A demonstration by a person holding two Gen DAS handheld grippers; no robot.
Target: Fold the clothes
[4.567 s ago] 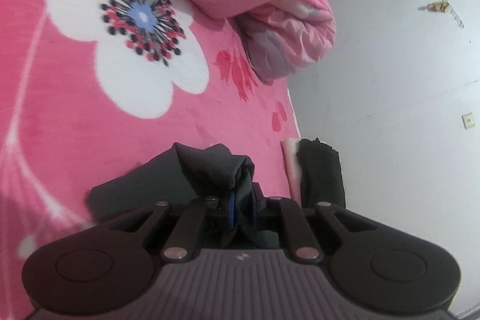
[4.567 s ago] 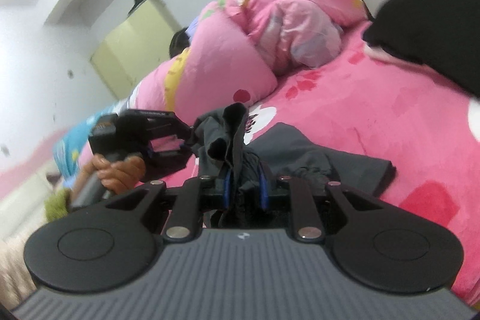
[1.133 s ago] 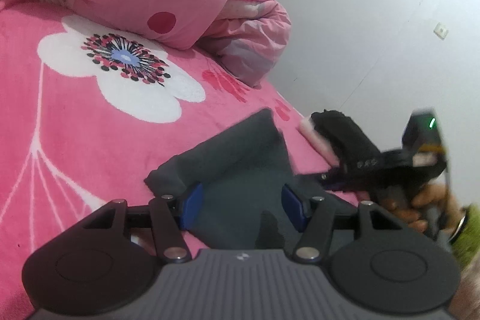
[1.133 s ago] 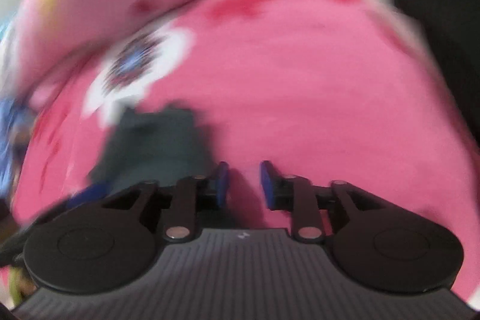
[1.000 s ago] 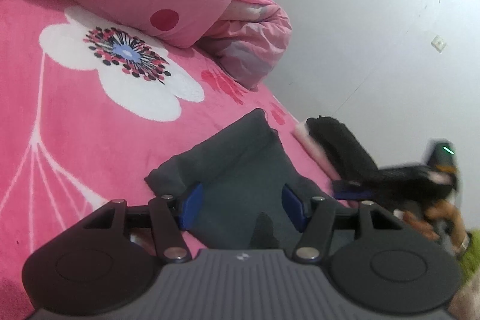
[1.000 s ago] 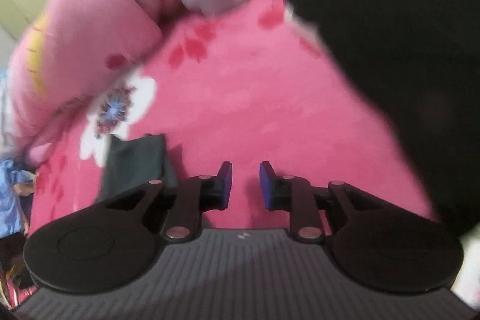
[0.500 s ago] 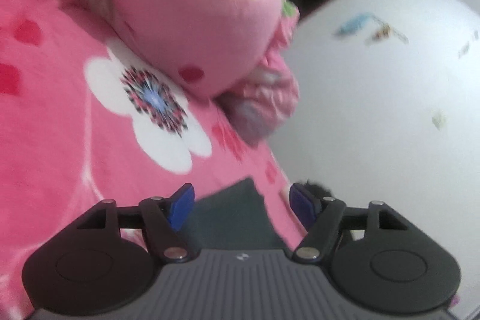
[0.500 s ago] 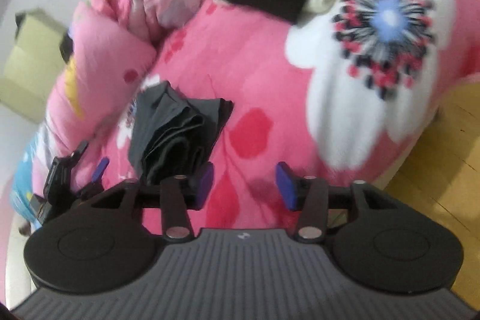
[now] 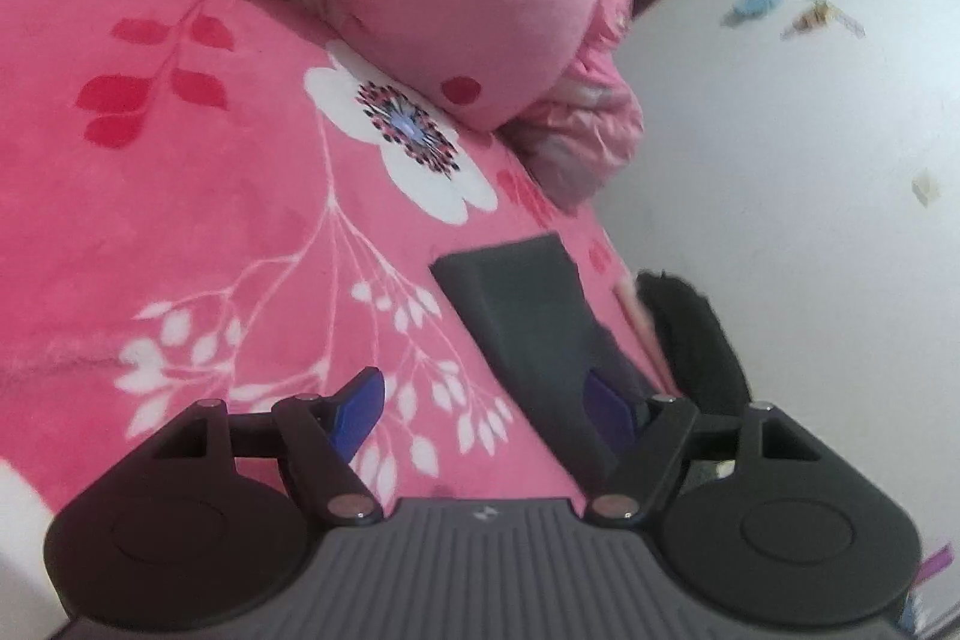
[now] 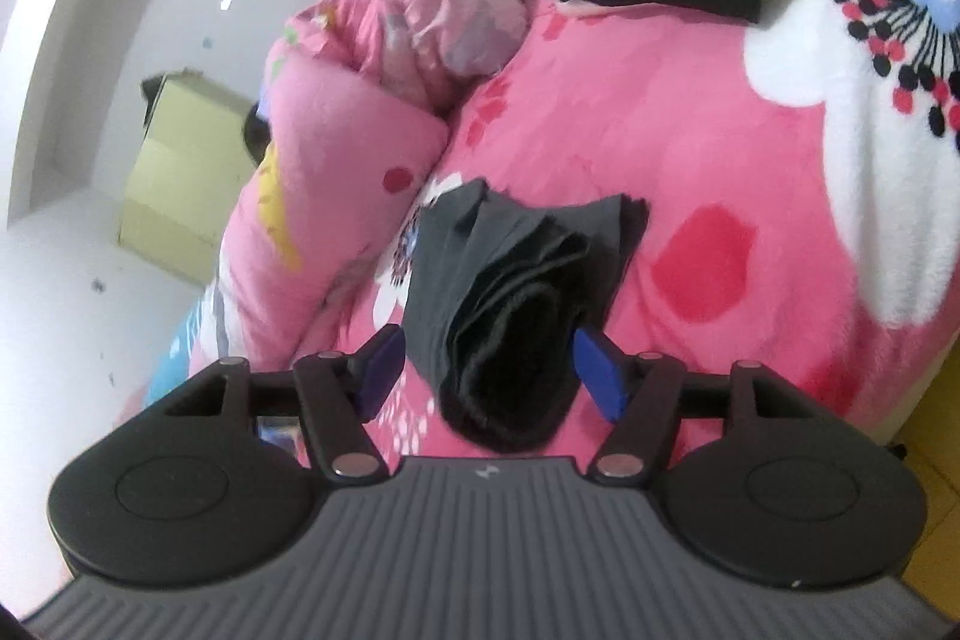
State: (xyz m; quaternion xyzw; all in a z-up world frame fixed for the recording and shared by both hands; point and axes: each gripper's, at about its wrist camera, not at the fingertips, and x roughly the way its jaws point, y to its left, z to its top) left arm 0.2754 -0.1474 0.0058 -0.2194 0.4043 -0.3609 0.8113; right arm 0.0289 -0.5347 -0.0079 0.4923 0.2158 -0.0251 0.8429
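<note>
1. The right gripper (image 10: 495, 373) stands wide, its blue pads either side of the folded dark grey garment (image 10: 510, 274), apparently not touching it.
2. The left gripper (image 9: 486, 409) is also wide and empty; the garment (image 9: 528, 316) lies ahead, rightward.
3. Layered, soft folds rest on the plush pink floral blanket (image 10: 690, 142).

My right gripper (image 10: 487, 370) hangs wide open, its blue pads either side of the folded dark grey garment (image 10: 510, 292) lying on my pink floral blanket (image 10: 690, 142).
</note>
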